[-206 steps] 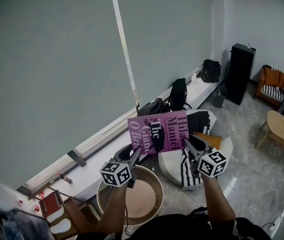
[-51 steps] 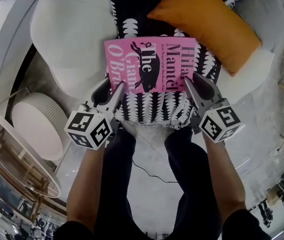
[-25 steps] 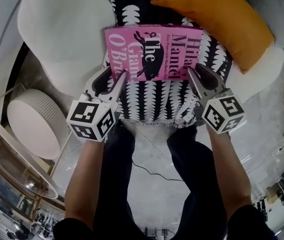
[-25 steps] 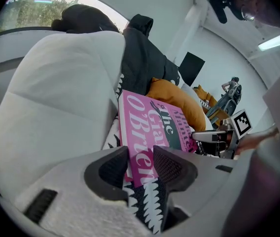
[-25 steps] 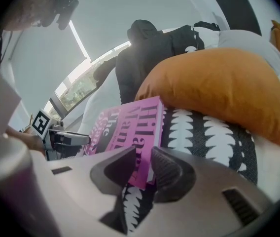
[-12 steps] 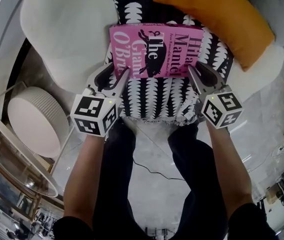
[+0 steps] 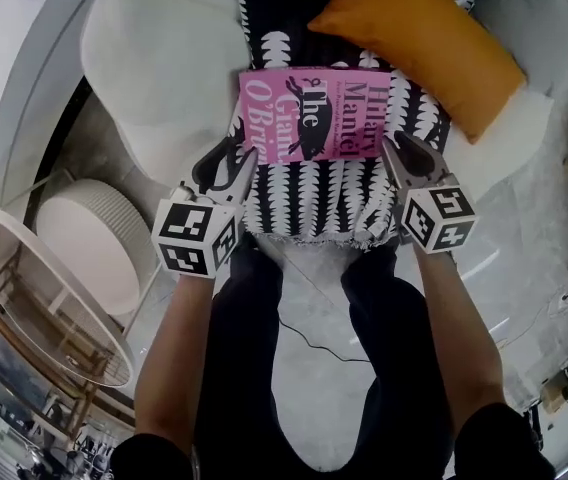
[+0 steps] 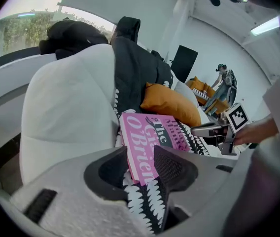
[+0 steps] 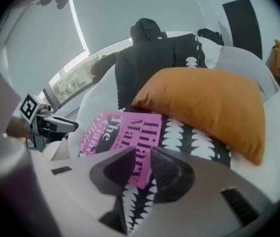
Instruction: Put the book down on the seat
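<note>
On the seat (image 7: 164,78), book (image 7: 314,115), left gripper (image 8: 140,148) jaws wide, right gripper (image 9: 142,150) jaws narrower, neither clamping it.

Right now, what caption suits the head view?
Pink paperback book lying on black-and-white patterned seat, left gripper and right gripper near its corners.
</note>
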Available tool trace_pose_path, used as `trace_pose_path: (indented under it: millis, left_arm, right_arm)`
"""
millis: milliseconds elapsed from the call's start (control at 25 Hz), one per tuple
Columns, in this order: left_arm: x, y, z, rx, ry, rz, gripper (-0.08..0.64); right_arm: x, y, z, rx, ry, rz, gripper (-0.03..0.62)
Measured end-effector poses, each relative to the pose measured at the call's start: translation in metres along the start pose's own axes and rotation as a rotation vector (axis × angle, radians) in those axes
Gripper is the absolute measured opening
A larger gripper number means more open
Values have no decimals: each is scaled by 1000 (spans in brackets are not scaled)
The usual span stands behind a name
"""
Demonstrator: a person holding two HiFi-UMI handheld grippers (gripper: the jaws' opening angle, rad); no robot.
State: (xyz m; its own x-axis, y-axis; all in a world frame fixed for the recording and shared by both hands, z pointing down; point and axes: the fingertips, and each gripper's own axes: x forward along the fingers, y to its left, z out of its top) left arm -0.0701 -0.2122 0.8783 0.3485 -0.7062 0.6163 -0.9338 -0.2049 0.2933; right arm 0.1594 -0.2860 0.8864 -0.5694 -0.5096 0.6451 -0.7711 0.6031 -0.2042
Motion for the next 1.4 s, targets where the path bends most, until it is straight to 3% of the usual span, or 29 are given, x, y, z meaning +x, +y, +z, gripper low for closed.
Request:
trace_pose_path:
  millis: [160,400,640,800,960,1400]
  left_arm:
    - [-33,-23,39,7,-29,-48,173]
    - [-118,-79,143,59,-211,-168,97]
    - [-227,-138,264,128,-361,-301,49]
    - [-309,-170,326,177,-454,-341,29]
    - [-379,-195,392,239,-564,-396,23]
    - [-561,-269,470,403,-695,-590,23]
  right_arm:
    - [-40,29,51,-5,-64,45,92]
    - [-129,104,163,-65,-195,155,41]
    - [-249,182,296,-136,-395,238,34]
    - [-336,239,358,-191,-486,304,29]
    - [-415,287,420,-289,-591,312,29]
    - [-577,398,497,-407,-782,307,29]
